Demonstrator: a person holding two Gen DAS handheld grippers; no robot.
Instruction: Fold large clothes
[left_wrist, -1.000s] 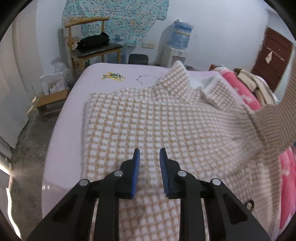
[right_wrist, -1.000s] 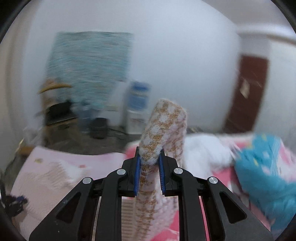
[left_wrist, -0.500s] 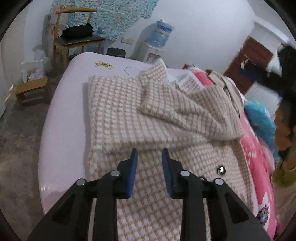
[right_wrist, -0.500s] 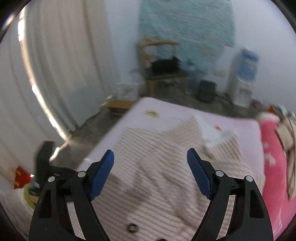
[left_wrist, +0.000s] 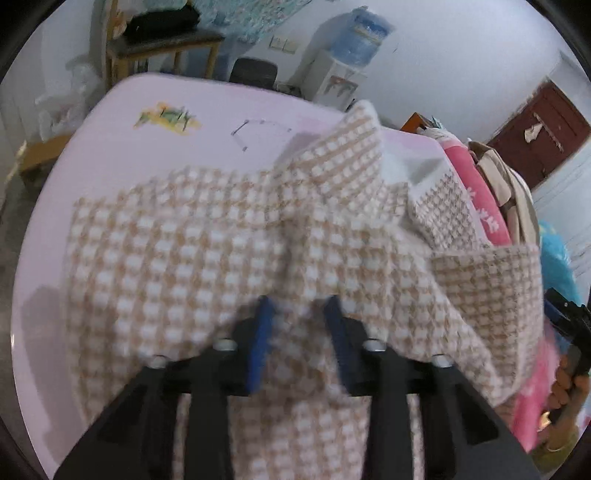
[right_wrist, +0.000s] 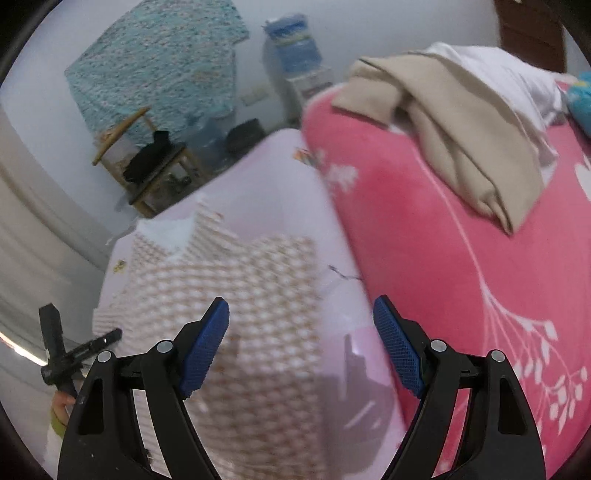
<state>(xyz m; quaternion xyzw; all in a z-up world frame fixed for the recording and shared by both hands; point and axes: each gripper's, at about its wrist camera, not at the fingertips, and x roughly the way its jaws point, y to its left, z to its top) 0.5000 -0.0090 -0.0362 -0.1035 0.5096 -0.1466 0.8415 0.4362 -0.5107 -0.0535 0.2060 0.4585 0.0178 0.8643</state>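
The right gripper (right_wrist: 301, 347), which a second ago was clamped on a sleeve of the checked coat (left_wrist: 177, 258) held up in the air, has let go; its jaws now stand wide apart with nothing between them, hanging over the coat's edge and the pale pink bed sheet (right_wrist: 332, 236). The left gripper (left_wrist: 299, 332), a second ago just above flat cloth with nothing in it, now has a raised fold of the coat between its narrow jaws, which are closing; blur hides whether the pads press on it. The coat lies spread on the bed, one part folded over its middle. Right of it a pink blanket (right_wrist: 443, 240) carries a beige garment (right_wrist: 461, 140)
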